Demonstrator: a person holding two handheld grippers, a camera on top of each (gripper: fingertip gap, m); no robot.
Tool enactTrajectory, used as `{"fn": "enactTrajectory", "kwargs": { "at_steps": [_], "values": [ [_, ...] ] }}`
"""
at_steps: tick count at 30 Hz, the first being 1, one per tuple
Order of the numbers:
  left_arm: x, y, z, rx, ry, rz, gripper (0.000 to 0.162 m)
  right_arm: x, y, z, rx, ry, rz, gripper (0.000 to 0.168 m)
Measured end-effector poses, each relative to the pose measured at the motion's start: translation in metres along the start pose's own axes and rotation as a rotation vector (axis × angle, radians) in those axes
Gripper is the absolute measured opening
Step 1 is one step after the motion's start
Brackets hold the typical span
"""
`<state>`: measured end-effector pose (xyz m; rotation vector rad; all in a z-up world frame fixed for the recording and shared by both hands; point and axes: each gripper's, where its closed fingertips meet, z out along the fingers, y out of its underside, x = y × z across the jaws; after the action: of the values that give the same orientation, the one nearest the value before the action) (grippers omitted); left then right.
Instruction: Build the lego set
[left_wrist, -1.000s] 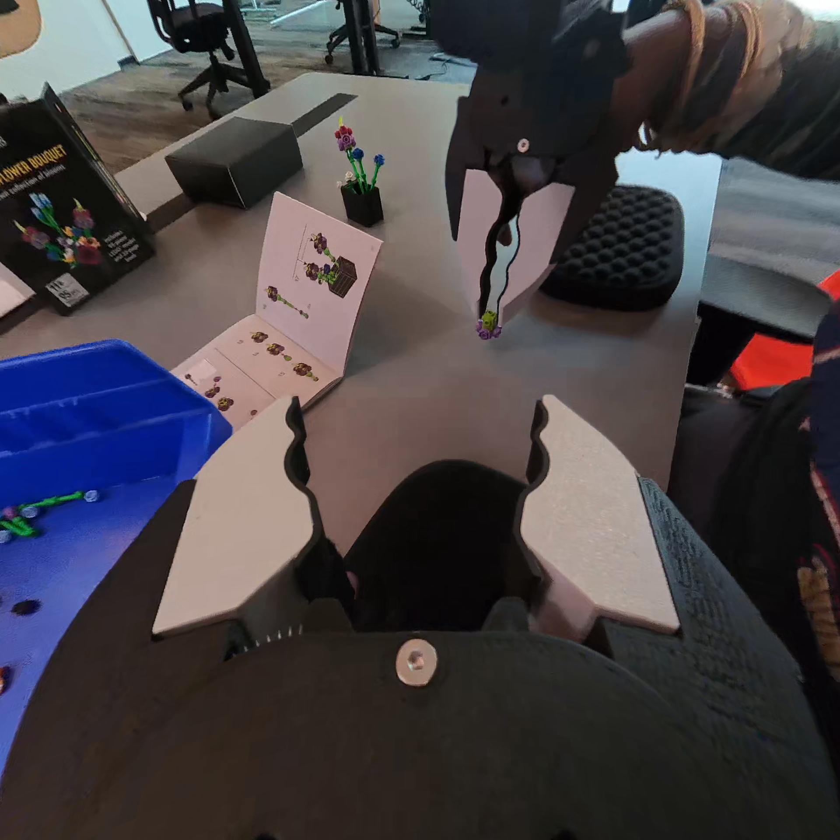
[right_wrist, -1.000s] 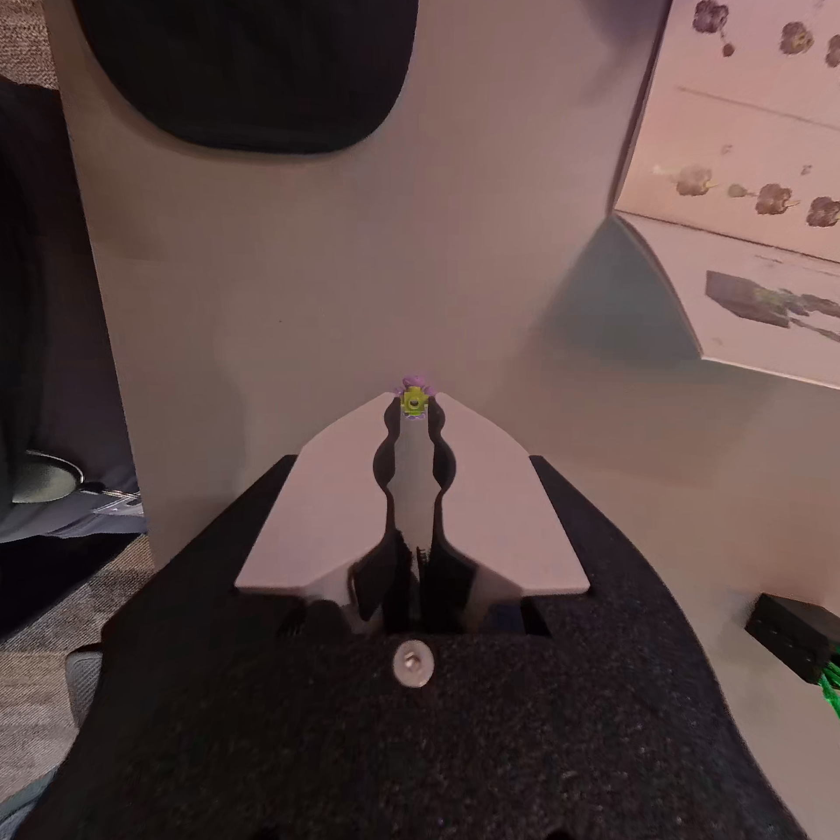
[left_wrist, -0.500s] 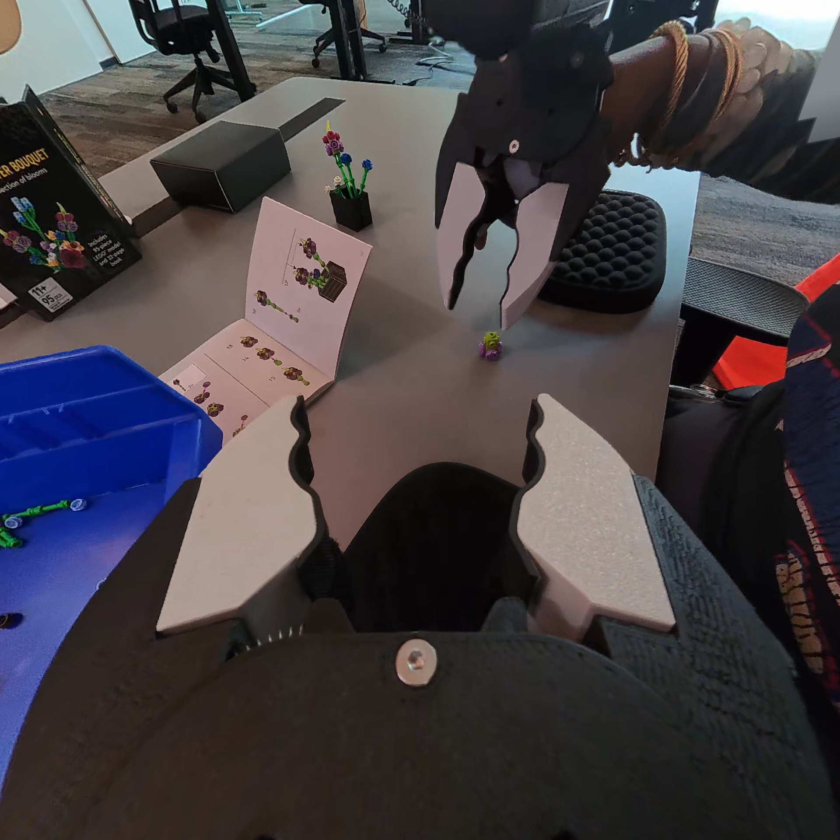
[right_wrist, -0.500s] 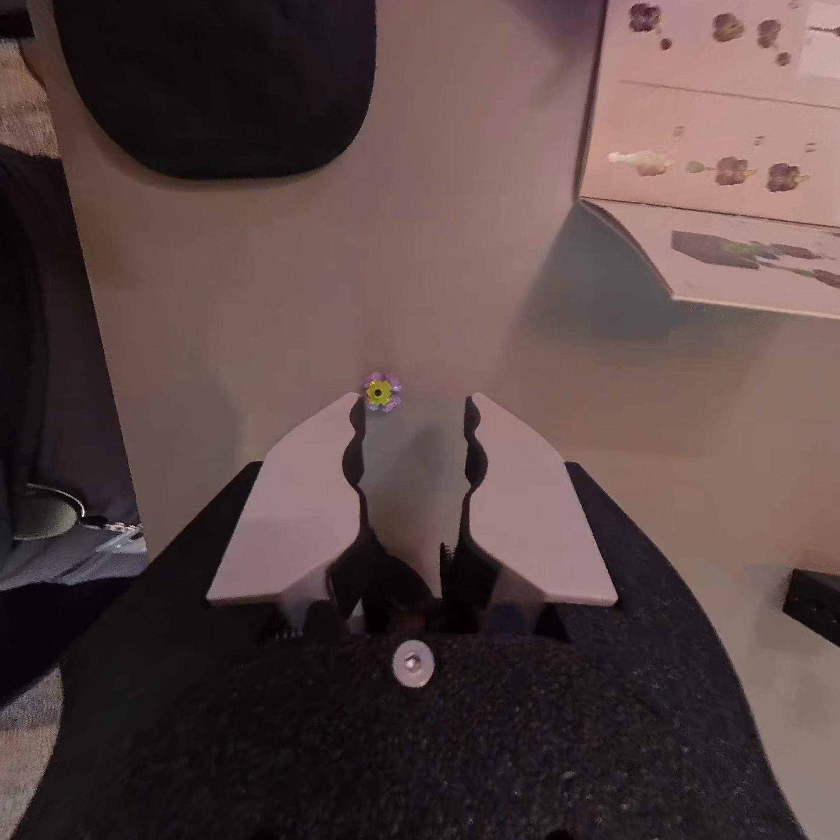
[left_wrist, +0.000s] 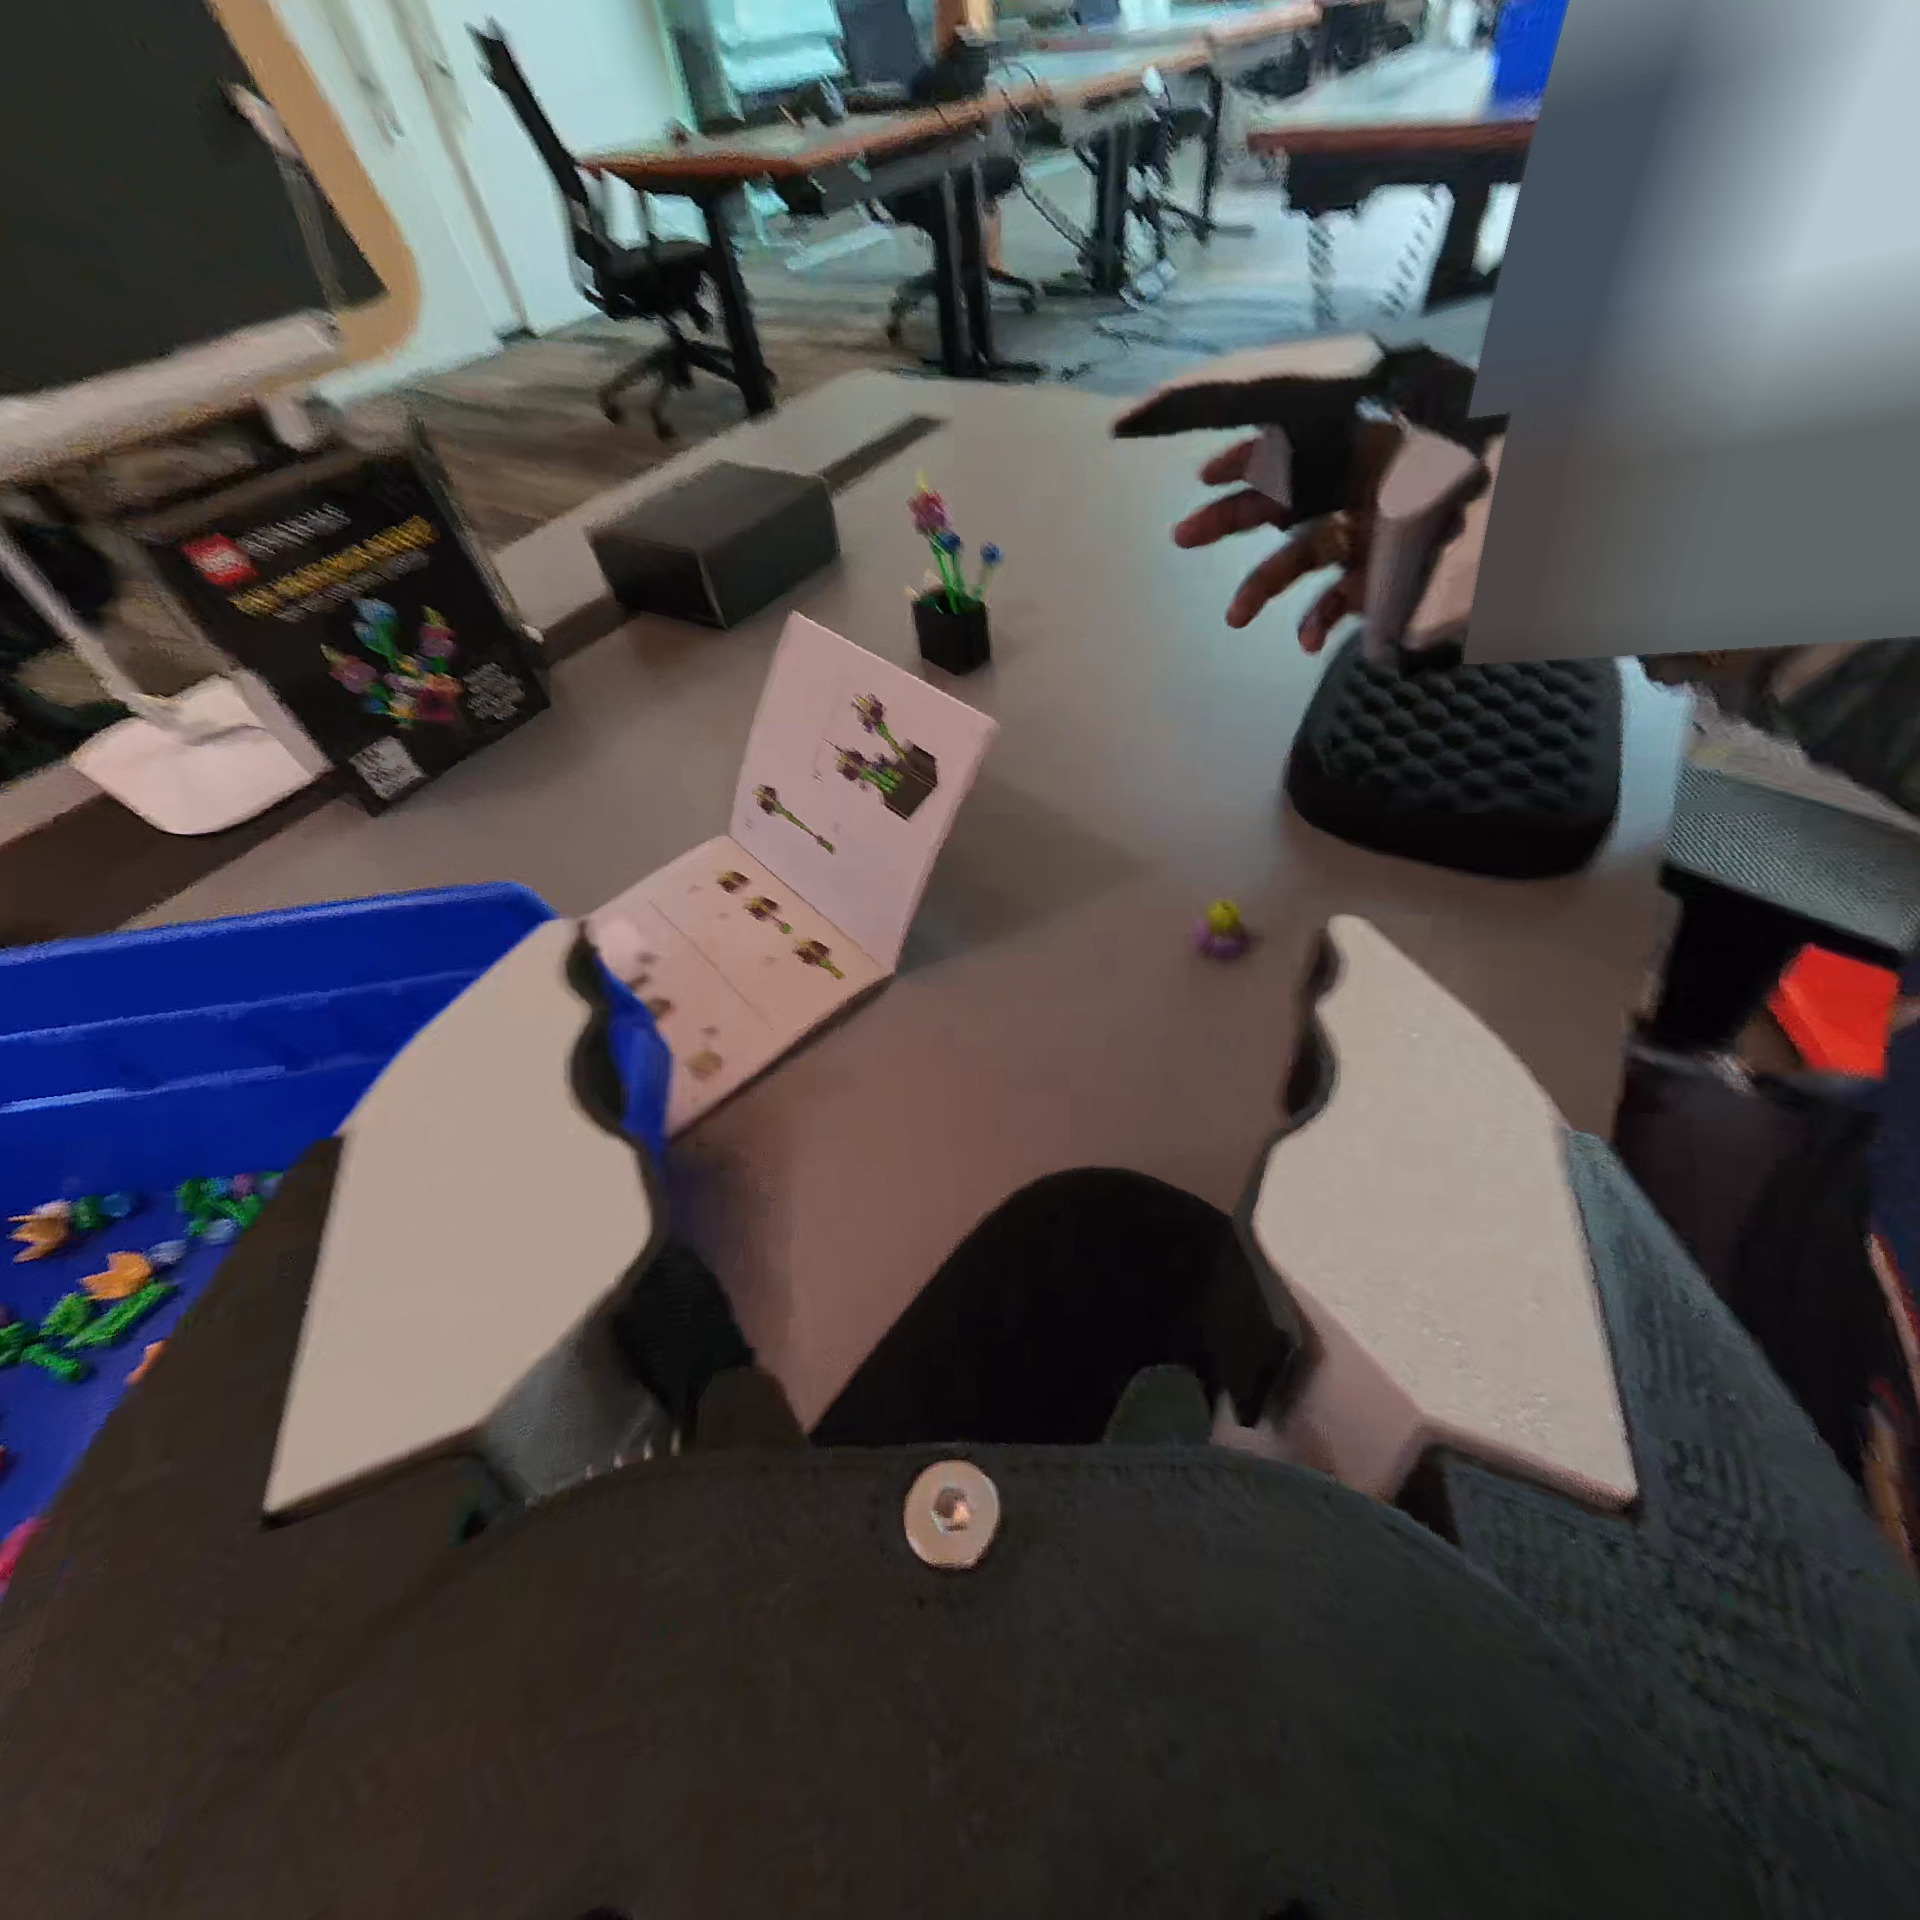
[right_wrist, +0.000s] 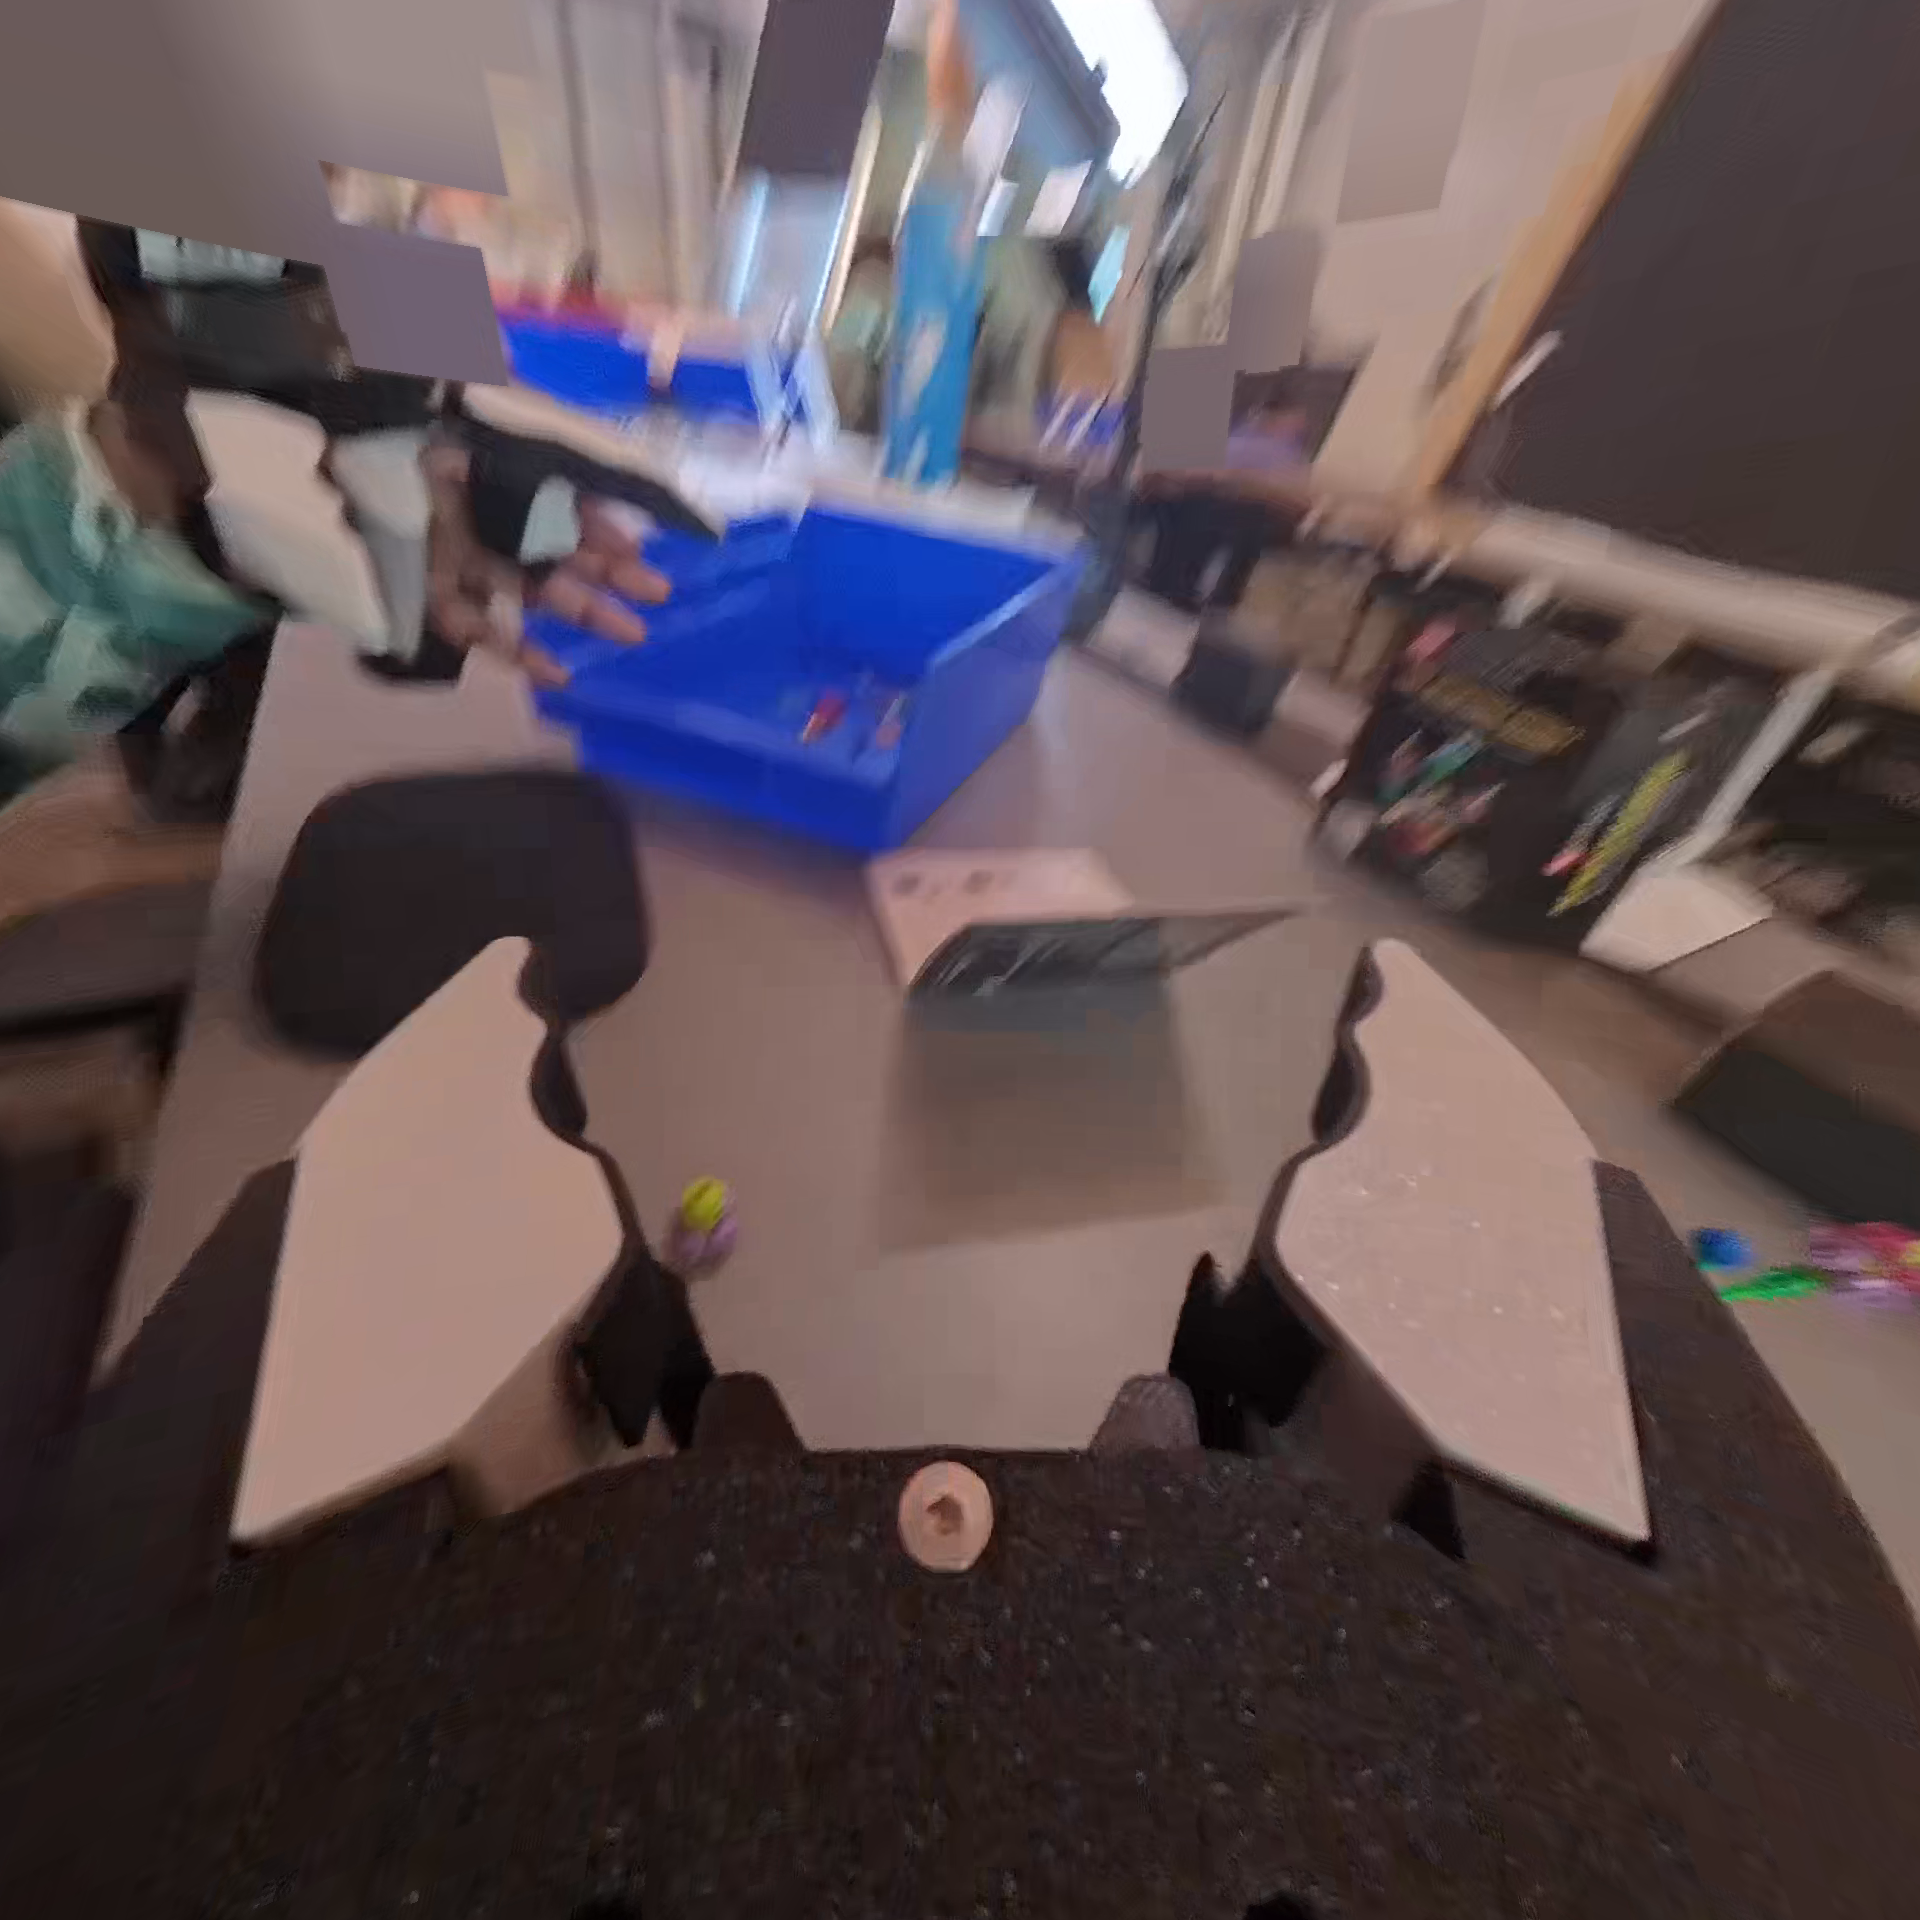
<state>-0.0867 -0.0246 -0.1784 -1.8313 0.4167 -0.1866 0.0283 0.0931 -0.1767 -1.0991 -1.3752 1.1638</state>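
A small purple and yellow flower piece (left_wrist: 1221, 928) lies loose on the grey table (left_wrist: 1091, 727), just beyond my left gripper's right fingertip. My left gripper (left_wrist: 956, 935) is wide open and empty. My right gripper (right_wrist: 945, 956) is also wide open and empty; the flower piece (right_wrist: 704, 1221) lies on the table below its left finger. In the left wrist view the right gripper (left_wrist: 1340, 499) is raised at the far right, above the black cushion. A black pot of built flowers (left_wrist: 951, 613) stands at the back. The open instruction booklet (left_wrist: 831, 821) stands mid-table.
A blue bin (left_wrist: 208, 997) of loose pieces sits on the left. The set's black box (left_wrist: 364, 623) and a black block (left_wrist: 717, 540) stand behind it. A black dimpled cushion (left_wrist: 1455, 758) lies at the table's right edge. Both views are motion-blurred. From my right tips it is roughly 11 cm to the flower piece (right_wrist: 704, 1221); from my left, 15 cm.
My right gripper let go of the flower piece, opened wide and rose back from the table. My left gripper opened wider and its view swung up.
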Motion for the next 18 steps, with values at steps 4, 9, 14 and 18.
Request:
{"fn": "enactTrajectory", "kwargs": {
  "at_steps": [4, 9, 14, 18],
  "values": [
    [-0.033, -0.034, -0.025, 0.115, -0.225, 0.067, 0.145, 0.036, 0.004, -0.026, 0.065, 0.229, -0.093, 0.147],
    [-0.051, -0.045, -0.055, 0.095, -0.277, 0.168, 0.039, 0.029, 0.023, -0.037, 0.022, 0.211, -0.283, 0.021],
    [-0.086, -0.029, -0.070, -0.115, -0.180, 0.167, 0.002, 0.035, 0.011, -0.051, 0.134, 0.244, -0.194, 0.003],
    [-0.149, -0.010, -0.072, -0.351, -0.252, 0.258, 0.068, 0.041, 0.000, -0.065, 0.256, 0.319, -0.195, 0.031]
  ]
}}
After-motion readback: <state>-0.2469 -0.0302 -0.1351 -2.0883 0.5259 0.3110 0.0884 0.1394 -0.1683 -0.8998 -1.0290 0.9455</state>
